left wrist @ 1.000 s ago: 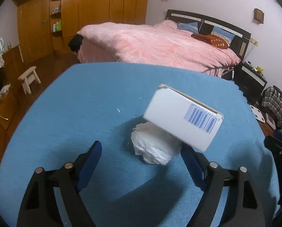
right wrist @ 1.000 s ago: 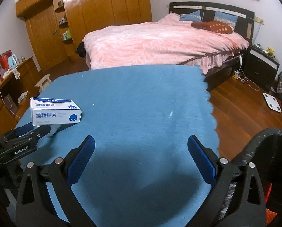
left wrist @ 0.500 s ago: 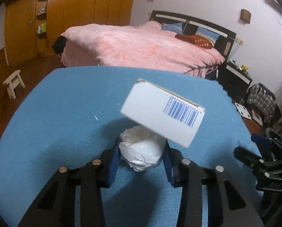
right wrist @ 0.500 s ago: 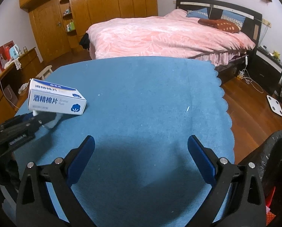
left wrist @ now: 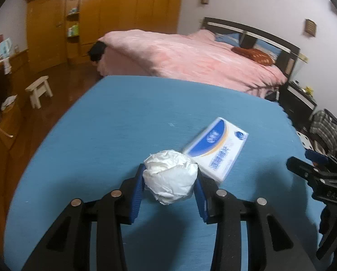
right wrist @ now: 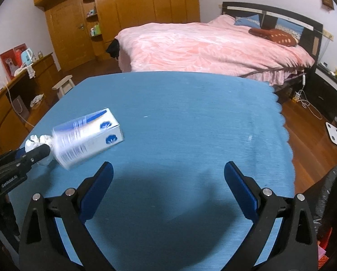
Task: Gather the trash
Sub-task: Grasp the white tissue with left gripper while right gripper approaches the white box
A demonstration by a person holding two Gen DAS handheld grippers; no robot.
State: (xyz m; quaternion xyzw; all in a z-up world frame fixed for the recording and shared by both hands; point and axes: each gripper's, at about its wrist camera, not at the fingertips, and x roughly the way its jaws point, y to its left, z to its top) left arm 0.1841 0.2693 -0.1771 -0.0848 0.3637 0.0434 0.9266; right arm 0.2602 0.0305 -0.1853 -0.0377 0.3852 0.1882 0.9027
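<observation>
Blue desk [right wrist: 191,117] mostly bare out to its scalloped right edge. Left tongs [left wrist: 169,180] just clamped onto tissue wad [left wrist: 170,176], box [left wrist: 215,149] beside; right tongs [right wrist: 168,180] wide, nothing between.

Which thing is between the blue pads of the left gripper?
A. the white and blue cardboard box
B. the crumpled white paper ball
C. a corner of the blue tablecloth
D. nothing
B: the left gripper pads press both sides of the crumpled white paper ball.

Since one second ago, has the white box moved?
Yes. The box sat propped on the paper ball, barcode up; now it has toppled off, lying beside it on the blue cloth.
</observation>
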